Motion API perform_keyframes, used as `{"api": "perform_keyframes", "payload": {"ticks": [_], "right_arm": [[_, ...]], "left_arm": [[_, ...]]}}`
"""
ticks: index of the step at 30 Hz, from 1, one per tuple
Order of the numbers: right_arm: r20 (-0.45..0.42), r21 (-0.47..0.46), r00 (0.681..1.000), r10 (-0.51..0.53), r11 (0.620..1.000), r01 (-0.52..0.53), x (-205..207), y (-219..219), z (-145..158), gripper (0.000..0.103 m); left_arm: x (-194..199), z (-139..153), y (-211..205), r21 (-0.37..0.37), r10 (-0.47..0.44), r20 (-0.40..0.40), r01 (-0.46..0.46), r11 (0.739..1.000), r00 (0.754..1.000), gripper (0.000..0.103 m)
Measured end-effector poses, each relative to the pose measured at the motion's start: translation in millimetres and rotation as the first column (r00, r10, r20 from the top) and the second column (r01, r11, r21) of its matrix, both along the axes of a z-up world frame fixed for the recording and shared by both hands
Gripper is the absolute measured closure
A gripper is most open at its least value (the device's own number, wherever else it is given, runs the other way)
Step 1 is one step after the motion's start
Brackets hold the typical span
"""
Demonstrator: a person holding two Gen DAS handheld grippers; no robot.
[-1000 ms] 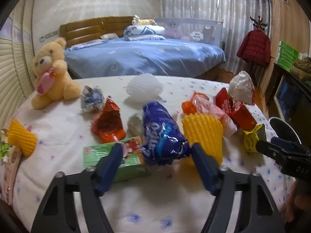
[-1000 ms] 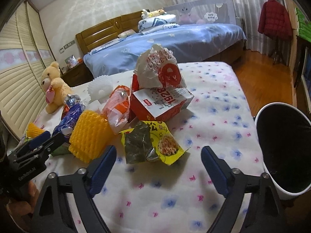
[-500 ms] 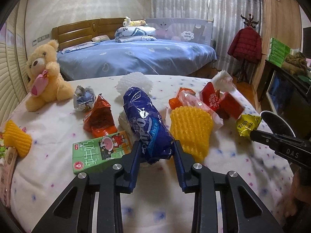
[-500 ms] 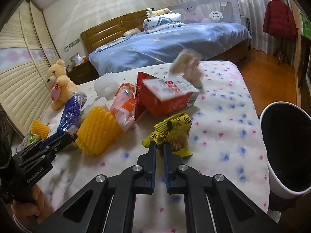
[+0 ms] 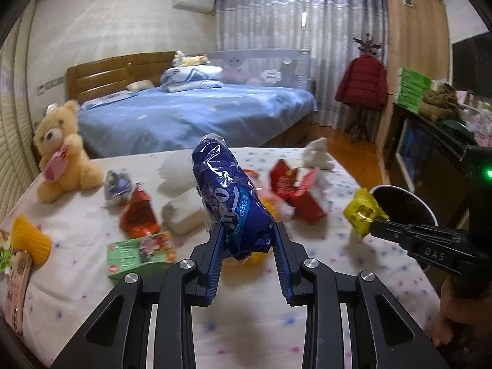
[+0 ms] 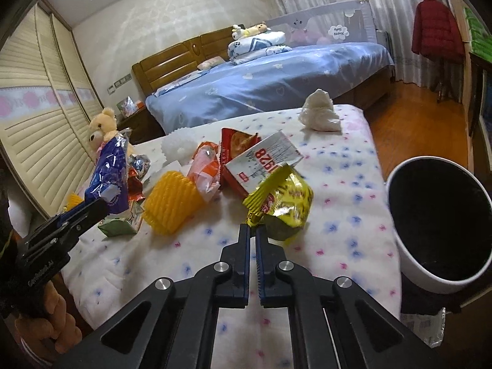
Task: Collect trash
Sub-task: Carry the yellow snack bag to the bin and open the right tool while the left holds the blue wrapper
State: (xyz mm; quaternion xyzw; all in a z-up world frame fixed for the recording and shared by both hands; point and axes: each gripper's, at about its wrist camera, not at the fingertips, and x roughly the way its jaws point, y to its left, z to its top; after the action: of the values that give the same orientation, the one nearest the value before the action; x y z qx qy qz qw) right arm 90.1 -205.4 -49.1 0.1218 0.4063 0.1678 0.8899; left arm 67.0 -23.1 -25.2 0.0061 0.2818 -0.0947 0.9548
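Observation:
My left gripper (image 5: 247, 230) is shut on a blue snack bag (image 5: 233, 200) and holds it lifted above the table; it also shows in the right wrist view (image 6: 110, 166). My right gripper (image 6: 253, 230) is shut on a yellow snack wrapper (image 6: 283, 200), raised off the table beside the white trash bin (image 6: 409, 264). In the left wrist view the wrapper (image 5: 363, 212) hangs at the bin's rim (image 5: 399, 188). A red carton (image 6: 261, 160), yellow foam net (image 6: 169, 203), green juice box (image 5: 141, 252) and orange wrapper (image 5: 136, 215) lie on the table.
A crumpled white bag (image 6: 319, 110) lies near the table's far edge. A teddy bear (image 5: 61, 150) sits at the left. White foam (image 5: 181, 215) and another yellow net (image 5: 29, 240) lie on the cloth. A bed (image 5: 190, 113) stands behind.
Both grippers closed on their items and lifted them. The left raised the blue bag; the right carried the yellow wrapper toward the bin. The white bag fell off the red carton toward the far edge.

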Motion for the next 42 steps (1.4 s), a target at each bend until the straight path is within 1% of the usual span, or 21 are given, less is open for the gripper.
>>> {"api": "perform_keyframes", "payload": {"ticks": [6,12,14,20,27,33,40,42], "right_arm": [[0.006,0.010,0.999,-0.047,0.999,0.047,-9.2,-24.1,5.4,0.100],[0.006,0.015,0.995,-0.099,0.995,0.099,-13.7,-51.7,7.1,0.100],[0.004,0.016,0.993,-0.119,0.993,0.119,-14.1,-62.0,7.1,0.100],[0.000,0.012,0.985,-0.173,0.985,0.173,-18.8,-89.5,5.4,0.100],[-0.013,0.009,0.974,-0.224,0.974,0.224,-18.2,-124.7,-0.4,0.100],[-0.028,0.008,0.966,-0.256,0.966,0.257,-15.9,-146.0,-5.6,0.100],[-0.043,0.005,0.960,-0.275,0.961,0.276,-8.4,-163.5,-13.4,0.100],[-0.048,0.004,0.959,-0.279,0.960,0.280,-5.7,-167.9,-15.2,0.100]], "left_arm": [[-3.0,-1.4,-19.2,-0.008,-0.076,-0.019,0.076,0.997,0.997,0.073],[2.4,-3.5,-35.9,0.002,-0.138,-0.038,0.138,0.990,0.990,0.073],[9.6,-4.3,-44.9,0.008,-0.155,-0.047,0.155,0.988,0.987,0.073],[17.6,-9.1,-68.6,0.019,-0.218,-0.070,0.220,0.975,0.973,0.073],[37.3,-13.1,-88.2,0.028,-0.281,-0.102,0.285,0.958,0.954,0.073],[59.8,-16.5,-97.0,0.033,-0.319,-0.130,0.326,0.945,0.939,0.073],[79.6,-15.9,-109.3,0.033,-0.345,-0.148,0.354,0.935,0.927,0.073],[79.6,-14.8,-112.6,0.033,-0.352,-0.146,0.360,0.932,0.925,0.073]]}}
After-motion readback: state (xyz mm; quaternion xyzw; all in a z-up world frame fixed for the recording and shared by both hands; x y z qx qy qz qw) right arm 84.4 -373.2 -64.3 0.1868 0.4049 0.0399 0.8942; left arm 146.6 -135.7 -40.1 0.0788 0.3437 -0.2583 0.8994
